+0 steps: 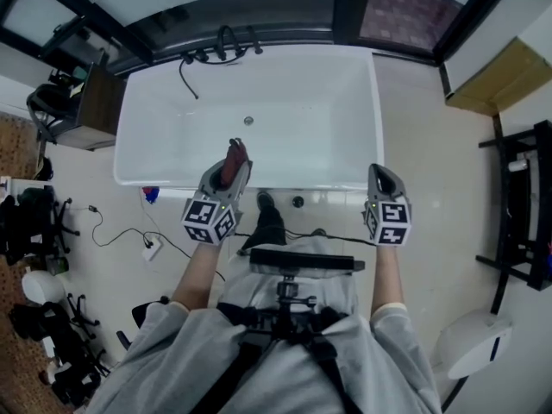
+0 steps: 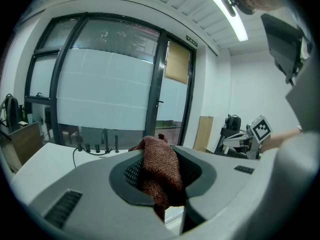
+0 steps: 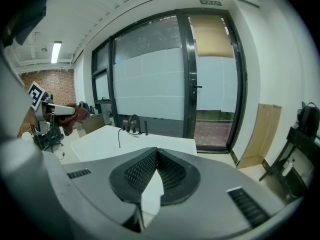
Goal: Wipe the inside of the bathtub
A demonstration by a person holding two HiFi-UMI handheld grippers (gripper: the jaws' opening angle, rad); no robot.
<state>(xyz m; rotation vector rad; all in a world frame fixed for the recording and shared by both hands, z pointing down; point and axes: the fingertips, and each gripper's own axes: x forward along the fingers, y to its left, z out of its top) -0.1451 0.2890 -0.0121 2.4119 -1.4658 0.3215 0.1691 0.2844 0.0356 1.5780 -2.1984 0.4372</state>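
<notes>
A white rectangular bathtub (image 1: 155, 102) lies ahead, with a dark faucet set (image 1: 226, 43) at its far rim and a drain (image 1: 248, 121) in its floor. My left gripper (image 1: 231, 158) hovers over the tub's near rim, shut on a reddish-brown cloth (image 1: 234, 155). In the left gripper view the cloth (image 2: 159, 170) bulges up between the jaws. My right gripper (image 1: 380, 176) hangs at the tub's near right corner, jaws closed together with nothing between them (image 3: 156, 171). In the right gripper view the bathtub (image 3: 145, 143) stretches toward the glass wall.
Dark-framed glass doors (image 3: 212, 79) stand behind the tub. A black rack (image 1: 522, 210) is on the right, with a cardboard sheet (image 1: 496, 80) leaning near it. Office chairs and gear (image 1: 39, 231) crowd the left, cables (image 1: 129, 231) trail on the floor, and a white bin (image 1: 473, 343) sits at lower right.
</notes>
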